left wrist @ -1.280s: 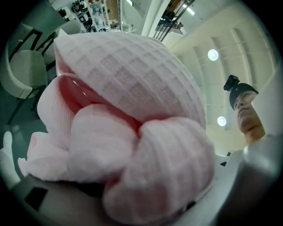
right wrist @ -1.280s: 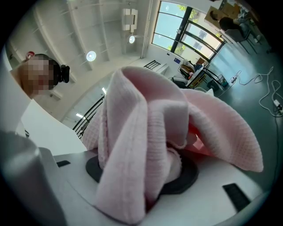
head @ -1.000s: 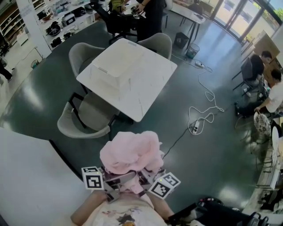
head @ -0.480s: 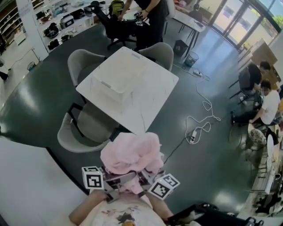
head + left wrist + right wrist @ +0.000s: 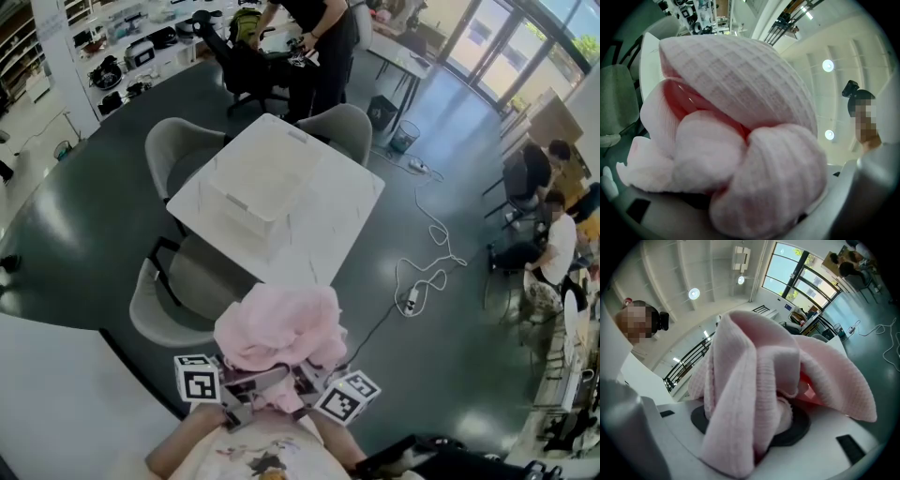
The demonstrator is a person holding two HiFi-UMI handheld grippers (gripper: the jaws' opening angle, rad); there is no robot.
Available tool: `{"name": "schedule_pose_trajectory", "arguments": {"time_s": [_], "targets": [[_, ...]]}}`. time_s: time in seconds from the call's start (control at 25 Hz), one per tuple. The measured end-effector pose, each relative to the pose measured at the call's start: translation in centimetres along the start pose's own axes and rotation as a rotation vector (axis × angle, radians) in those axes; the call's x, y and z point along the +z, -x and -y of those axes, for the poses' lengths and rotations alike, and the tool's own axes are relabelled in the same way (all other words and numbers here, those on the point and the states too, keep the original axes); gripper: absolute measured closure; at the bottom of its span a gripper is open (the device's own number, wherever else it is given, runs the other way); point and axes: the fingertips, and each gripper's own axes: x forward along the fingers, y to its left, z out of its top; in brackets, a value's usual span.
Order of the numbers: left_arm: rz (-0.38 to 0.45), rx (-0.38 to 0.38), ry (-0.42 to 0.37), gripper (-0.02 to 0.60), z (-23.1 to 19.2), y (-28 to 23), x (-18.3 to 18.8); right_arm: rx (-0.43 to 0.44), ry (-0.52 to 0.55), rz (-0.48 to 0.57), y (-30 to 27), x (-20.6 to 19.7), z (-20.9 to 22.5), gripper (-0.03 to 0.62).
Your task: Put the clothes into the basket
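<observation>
Nearest, against the chest: left claw (image 5: 217,382) and right claw (image 5: 330,392) side by side, each closed partway on a fold of the pink clothes (image 5: 279,326), cloth pinched between the jaws of both. Soft waffle-knit fabric, bunched into a rounded heap over the jaws and hiding the tips from above. Not yet in the basket (image 5: 239,211): straight ahead and slightly left, well apart from the bundle, up on the white marbled tabletop (image 5: 342,202), with a grey shell chair (image 5: 187,291) tucked in between. White, hard, straight-walled and boxy, turned cornerwise; long axis hard to judge. Neither claw nearer than the other. Likely call for the next move: bundle forward over the chair and the near tabletop edge, then down. Beyond, to the right, a white cable (image 5: 427,272) looped across glossy dark floor (image 5: 450,347).
</observation>
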Motion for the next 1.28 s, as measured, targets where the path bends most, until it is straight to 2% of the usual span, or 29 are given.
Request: {"name": "schedule_pose_trajectory", "arguments": {"time_s": [0.44,0.64,0.92,1.28], "targets": [[-0.027,0.010,0.018,0.181,-1.8,3.9,3.2,-0.027,-0.001,0.016,-4.6,-1.7,-1.3,0.370],[-0.005,-0.017,0.017,0.181,-1.8,4.2,4.4,-0.019,0.001,0.002,-5.8,-2.0,-1.4,0.370],[0.035,0.003,0.018,0.181,-3.2,4.6,5.7,0.002,-0.002,-0.035,-7.7,-2.4,-0.4,0.370],[0.063,0.012,0.009,0.181,-5.3,-0.1,9.3,0.021,0.002,-0.057,-10.1,2.0,3.2,0.370]]}}
